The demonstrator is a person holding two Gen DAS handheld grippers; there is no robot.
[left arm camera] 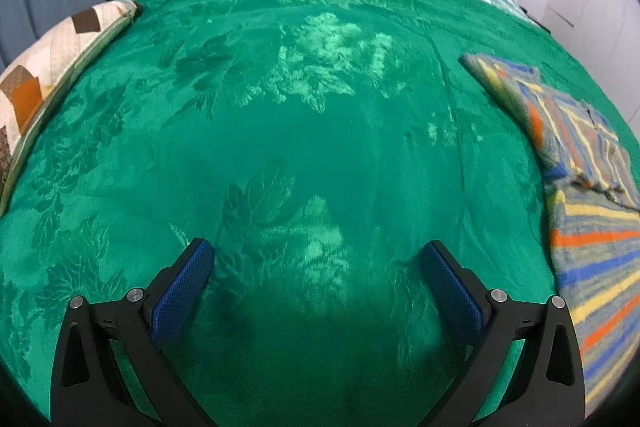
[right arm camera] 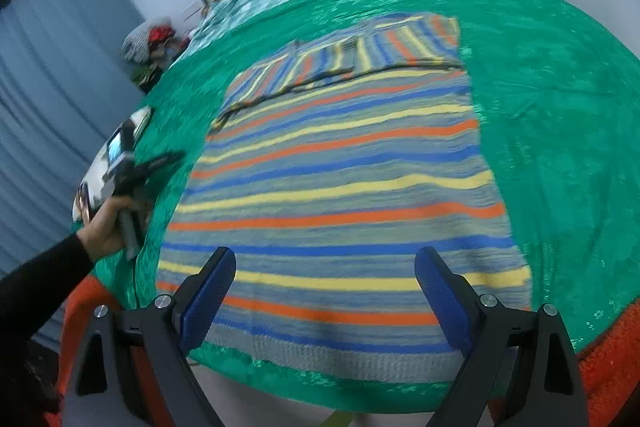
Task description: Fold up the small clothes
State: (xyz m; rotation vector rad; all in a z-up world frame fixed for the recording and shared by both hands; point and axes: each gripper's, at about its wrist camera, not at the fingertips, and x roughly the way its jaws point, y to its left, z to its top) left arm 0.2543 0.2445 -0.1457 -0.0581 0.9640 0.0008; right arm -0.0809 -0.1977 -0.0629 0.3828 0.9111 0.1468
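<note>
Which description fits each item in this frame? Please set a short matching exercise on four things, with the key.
Items:
1. striped sweater
2. green blanket
3. patchwork pillow
4. right tool

Descriptions:
A. open, nothing between its fingers
B. spread over the bed, leaf pattern
C. lying flat, one sleeve folded across the top
D. at the blanket's left edge in the left wrist view

Pairs: 1-C, 2-B, 3-D, 4-A
</note>
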